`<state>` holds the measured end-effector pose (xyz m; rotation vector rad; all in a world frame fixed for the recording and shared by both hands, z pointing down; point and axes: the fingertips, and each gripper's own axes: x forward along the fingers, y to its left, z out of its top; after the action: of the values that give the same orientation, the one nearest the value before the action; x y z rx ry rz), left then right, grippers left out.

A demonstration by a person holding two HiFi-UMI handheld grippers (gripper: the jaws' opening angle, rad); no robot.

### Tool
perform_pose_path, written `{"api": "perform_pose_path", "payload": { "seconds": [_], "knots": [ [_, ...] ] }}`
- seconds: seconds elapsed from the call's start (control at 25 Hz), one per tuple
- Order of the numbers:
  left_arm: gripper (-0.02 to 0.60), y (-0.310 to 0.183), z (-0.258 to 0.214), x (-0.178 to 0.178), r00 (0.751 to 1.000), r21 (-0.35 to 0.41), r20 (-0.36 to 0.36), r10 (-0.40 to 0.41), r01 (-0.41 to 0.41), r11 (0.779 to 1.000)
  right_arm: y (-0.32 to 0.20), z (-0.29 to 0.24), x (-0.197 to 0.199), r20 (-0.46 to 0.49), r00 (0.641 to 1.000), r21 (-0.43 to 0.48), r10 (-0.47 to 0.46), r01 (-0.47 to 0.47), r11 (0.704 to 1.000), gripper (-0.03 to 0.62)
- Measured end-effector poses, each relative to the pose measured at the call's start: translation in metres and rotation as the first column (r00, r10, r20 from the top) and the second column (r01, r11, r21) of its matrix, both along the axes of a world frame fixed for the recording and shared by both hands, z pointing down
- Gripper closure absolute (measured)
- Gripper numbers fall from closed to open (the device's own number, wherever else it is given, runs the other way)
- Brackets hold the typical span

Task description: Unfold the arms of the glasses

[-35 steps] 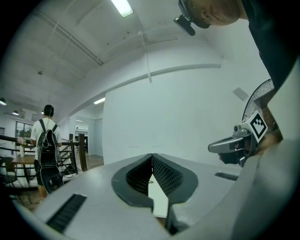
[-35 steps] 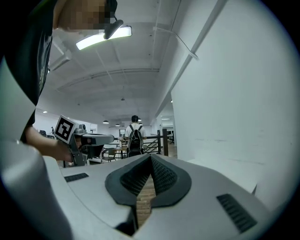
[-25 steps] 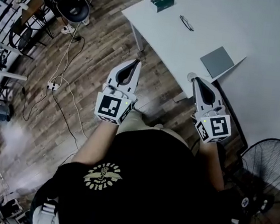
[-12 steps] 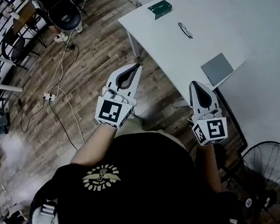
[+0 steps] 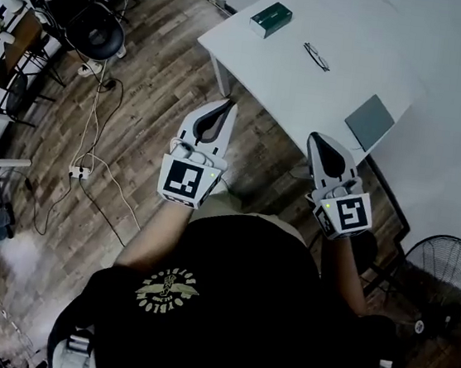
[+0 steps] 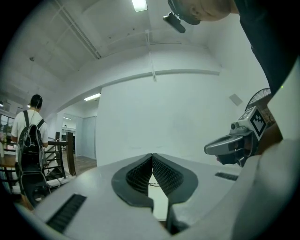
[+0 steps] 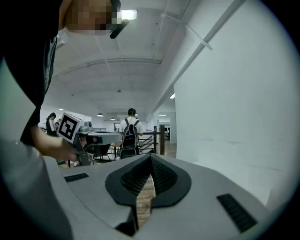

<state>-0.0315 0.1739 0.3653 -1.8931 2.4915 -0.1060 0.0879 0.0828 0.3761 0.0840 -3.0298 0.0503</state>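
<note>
Your left gripper (image 5: 225,103) and right gripper (image 5: 314,138): jaws pressed together, empty. Glasses (image 5: 316,56) lie far off on the table (image 5: 271,69).

Your right gripper (image 7: 151,157) has its jaws pressed together and empty, your left gripper (image 7: 111,137) beside it at left, a person with a backpack (image 7: 129,133) far off.

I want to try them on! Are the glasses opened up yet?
Not yet. Done: nothing that shows. The glasses lie on the white table, untouched and too small to tell how their arms sit. In hand: nothing. The left tool and the right tool are both shut and empty, held short of the glasses. Left: reach the glasses, grip them and swing both arms open.
</note>
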Motion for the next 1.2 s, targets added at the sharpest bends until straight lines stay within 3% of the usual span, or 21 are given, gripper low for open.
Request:
{"api": "perform_pose_path", "payload": {
  "seconds": [0.36, 0.76, 0.92, 1.2],
  "knots": [
    [0.573, 0.002, -0.001, -0.075, 0.997, 0.048, -0.031, 0.077, -0.076, 0.996, 0.022, 0.007, -0.065, -0.061, 0.995, 0.032, 0.079, -0.077, 0.997, 0.594],
    [0.573, -0.018, 0.012, -0.09, 0.977, 0.054, -0.072, 0.2, -0.197, 0.979, 0.016, 0.01, -0.066, -0.09, 0.977, 0.067, 0.194, -0.188, 0.98, 0.594],
    [0.572, -0.029, 0.017, -0.09, 0.974, 0.036, -0.087, 0.211, -0.208, 0.977, -0.001, 0.014, -0.069, -0.1, 0.973, 0.046, 0.209, -0.205, 0.978, 0.594],
    [0.572, -0.051, 0.027, -0.118, 0.979, 0.019, -0.101, 0.178, -0.177, 0.984, -0.027, 0.023, -0.115, -0.094, 0.984, -0.006, 0.152, -0.153, 0.988, 0.594]
  ]
}}
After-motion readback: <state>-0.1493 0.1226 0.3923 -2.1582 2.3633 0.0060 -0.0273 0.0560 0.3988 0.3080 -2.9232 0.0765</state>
